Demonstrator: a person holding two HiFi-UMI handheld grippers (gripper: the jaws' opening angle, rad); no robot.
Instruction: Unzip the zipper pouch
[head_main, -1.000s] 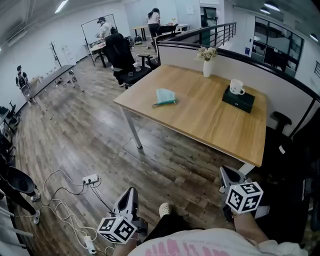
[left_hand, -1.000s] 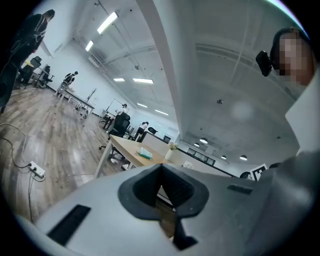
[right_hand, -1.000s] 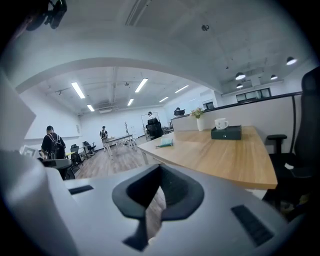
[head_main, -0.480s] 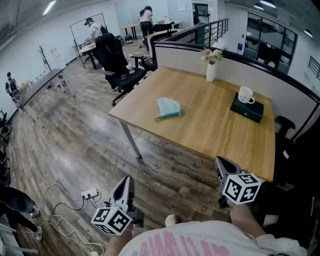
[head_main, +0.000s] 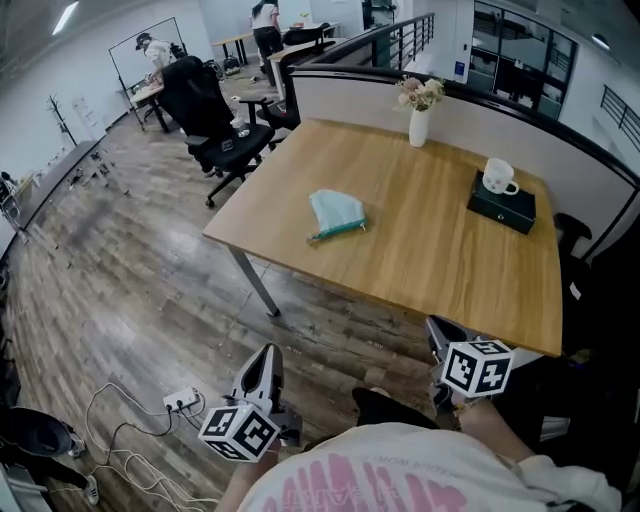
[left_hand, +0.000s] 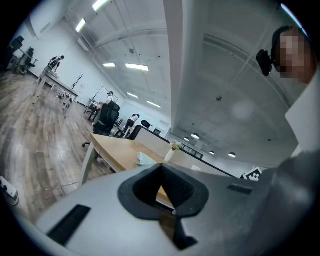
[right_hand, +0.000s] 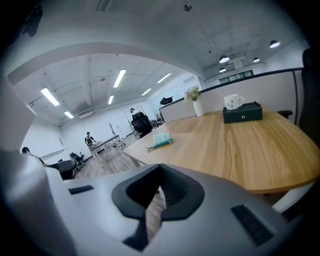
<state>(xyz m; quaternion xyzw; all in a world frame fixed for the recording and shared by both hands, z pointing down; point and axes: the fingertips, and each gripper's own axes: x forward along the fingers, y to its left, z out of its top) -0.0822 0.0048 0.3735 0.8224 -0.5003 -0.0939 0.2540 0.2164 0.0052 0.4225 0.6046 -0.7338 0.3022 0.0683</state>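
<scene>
Containers:
- The zipper pouch (head_main: 337, 213), teal, lies flat on the counter (head_main: 420, 255) towards its left half, apart from every other item. A darker strip runs along its near edge. Whether the zip is open or shut cannot be read from here, and its contents are not visible.
- 1 white vase (head_main: 418, 127) stands upright near the far edge and holds a small bunch of flowers (head_main: 420, 93).
- 1 dark box (head_main: 502, 203) sits at the far right with its lid shut. 1 white mug (head_main: 497, 177) stands upright on top of it, and the inside of the mug cannot be seen.

Grippers:
- The left gripper (head_main: 268, 352) is held low over the floor, well short of the counter. Its fingers are clenched together with nothing between them.
- The right gripper (head_main: 438, 330) is just short of the counter's near edge. Its fingers are likewise clenched and empty.
- Neither gripper touches the pouch.

Surface and room:
- The counter has a light wood top on pale legs. A low partition (head_main: 480, 112) runs behind it.
- The floor (head_main: 130, 260) is wood plank.
- A power strip with loose cables (head_main: 180, 402) lies near the left gripper.
- A black office chair (head_main: 205, 110) stands beyond the counter's left corner.
- 2 people (head_main: 265, 18) stand at desks far back.
</scene>
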